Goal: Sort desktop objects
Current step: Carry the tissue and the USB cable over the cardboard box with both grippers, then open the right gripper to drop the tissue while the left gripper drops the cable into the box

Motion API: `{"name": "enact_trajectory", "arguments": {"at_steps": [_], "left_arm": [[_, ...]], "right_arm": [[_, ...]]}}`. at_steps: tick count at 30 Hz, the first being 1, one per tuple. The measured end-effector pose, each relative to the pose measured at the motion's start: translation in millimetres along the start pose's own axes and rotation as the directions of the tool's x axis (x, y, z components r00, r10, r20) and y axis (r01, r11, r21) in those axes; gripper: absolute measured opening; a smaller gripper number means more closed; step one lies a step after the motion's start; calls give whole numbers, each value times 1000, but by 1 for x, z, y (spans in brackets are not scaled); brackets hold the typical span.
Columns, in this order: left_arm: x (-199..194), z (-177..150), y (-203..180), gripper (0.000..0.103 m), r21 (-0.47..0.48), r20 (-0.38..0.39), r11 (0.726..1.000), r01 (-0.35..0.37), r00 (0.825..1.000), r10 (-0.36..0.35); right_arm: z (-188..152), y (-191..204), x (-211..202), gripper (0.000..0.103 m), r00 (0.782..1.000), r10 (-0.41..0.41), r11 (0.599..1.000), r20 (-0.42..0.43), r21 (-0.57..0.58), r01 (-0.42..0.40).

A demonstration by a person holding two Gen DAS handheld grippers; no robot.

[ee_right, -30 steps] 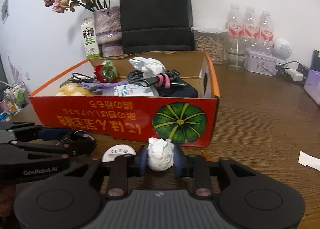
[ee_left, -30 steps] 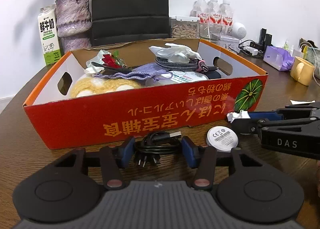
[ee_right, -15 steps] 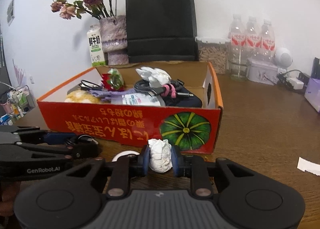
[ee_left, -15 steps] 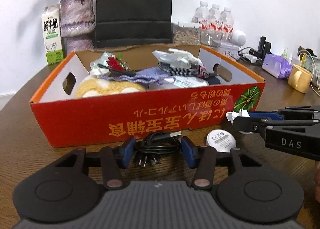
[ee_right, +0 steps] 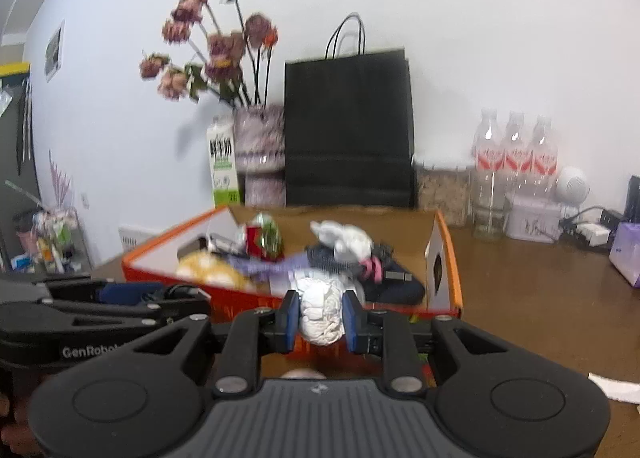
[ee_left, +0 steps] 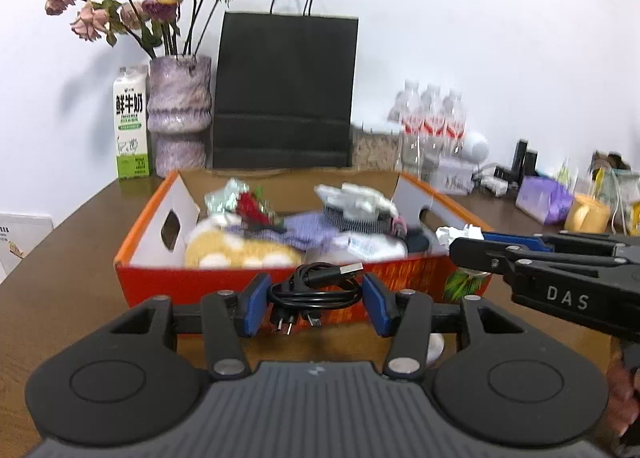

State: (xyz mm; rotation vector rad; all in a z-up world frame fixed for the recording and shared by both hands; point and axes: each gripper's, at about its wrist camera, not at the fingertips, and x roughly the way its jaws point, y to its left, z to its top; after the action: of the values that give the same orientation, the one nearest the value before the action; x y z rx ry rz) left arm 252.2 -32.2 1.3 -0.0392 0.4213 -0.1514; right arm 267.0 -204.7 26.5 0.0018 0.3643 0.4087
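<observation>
Left wrist view shows the brown worktop and, just ahead of the left claw, the orange cardboard box, already crowded with soft goods, cables and wrappers. That claw is half open yet pinched on a coiled black USB cable, held clear of the worktop at about the height of the box's near wall. The bundle looks light and springy; gripped across the coil as it is, the loops should stay together, though the plug ends dangling below could snag on the rim. In the right wrist view the right claw is nearly closed, squeezing a crumpled white tissue wad at its middle, just short of the box's near wall. The wad is featherweight and soft, so it gives under the pads and needs no care beyond a steady pinch. Both claws sit side by side, tilted slightly downward toward the box, each with its load raised off the worktop.
</observation>
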Motion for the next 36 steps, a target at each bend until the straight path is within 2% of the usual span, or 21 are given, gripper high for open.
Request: {"name": "enact_trajectory", "arguments": {"at_steps": [9, 17, 26, 36], "left_arm": [[11, 38, 15, 51, -54, 57, 998, -30, 998, 33], [45, 54, 22, 51, -66, 80, 994, -91, 992, 96], [85, 41, 18, 51, 7, 58, 992, -129, 990, 129], [87, 32, 13, 51, 50, 63, 990, -133, 990, 129]], "right_arm": [[29, 4, 17, 22, 997, -50, 998, 63, 32, 48], [42, -9, 58, 22, 993, -107, 992, 50, 75, 103], [24, -26, 84, 22, 988, -154, 986, -1, 65, 154], [17, -24, 87, 23, 990, -140, 988, -19, 59, 141]]}}
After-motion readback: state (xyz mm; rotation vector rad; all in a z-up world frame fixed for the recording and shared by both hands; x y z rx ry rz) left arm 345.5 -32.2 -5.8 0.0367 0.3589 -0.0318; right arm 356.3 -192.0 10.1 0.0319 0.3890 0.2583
